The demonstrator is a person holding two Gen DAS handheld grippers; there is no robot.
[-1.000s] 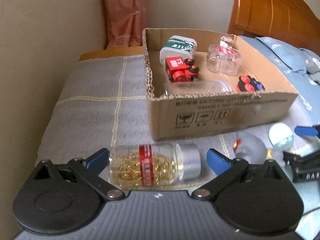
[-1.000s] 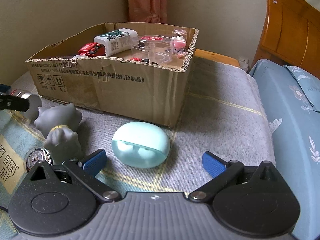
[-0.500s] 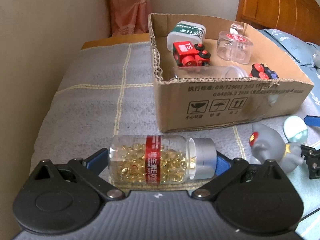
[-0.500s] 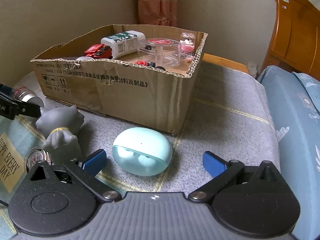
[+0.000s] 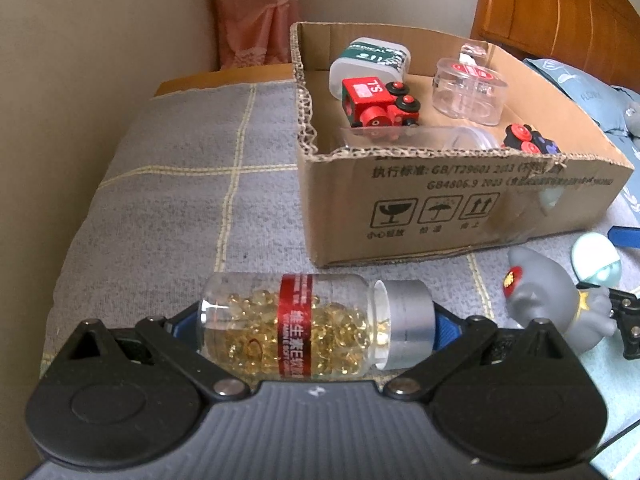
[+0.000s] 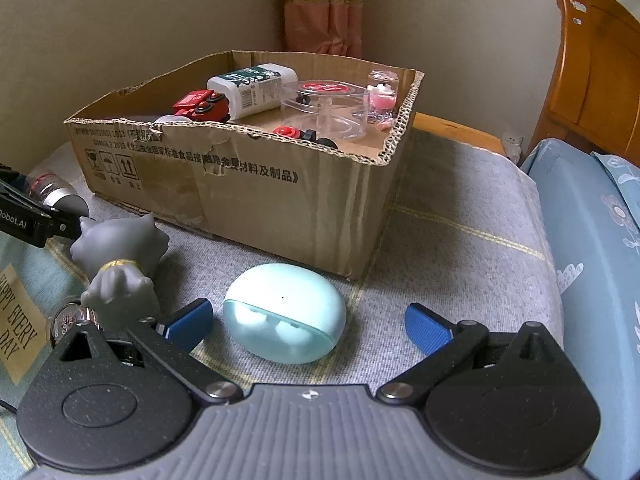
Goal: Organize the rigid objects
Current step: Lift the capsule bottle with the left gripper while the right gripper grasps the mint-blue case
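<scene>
My left gripper (image 5: 316,326) is shut on a clear pill bottle (image 5: 296,326) with a red band, silver cap and golden capsules, held sideways above the grey blanket in front of the cardboard box (image 5: 440,216). The bottle also shows at the left edge of the right wrist view (image 6: 52,192). My right gripper (image 6: 308,324) is open around a mint green earbud case (image 6: 284,312) that lies on the blanket, fingers apart from it. A grey figurine (image 6: 120,264) stands to its left and also shows in the left wrist view (image 5: 556,300).
The box (image 6: 280,200) holds a red toy train (image 5: 380,102), a white bottle with green label (image 5: 370,60), a clear round container (image 5: 470,92) and small toys. A small round tin (image 6: 66,318) lies behind the figurine. A wooden headboard (image 6: 600,72) and blue bedding (image 6: 592,240) are on the right.
My left gripper has closed on the pill bottle and lifted it, moving nearer the box. My right gripper has moved slightly closer to the earbud case and stays open.
</scene>
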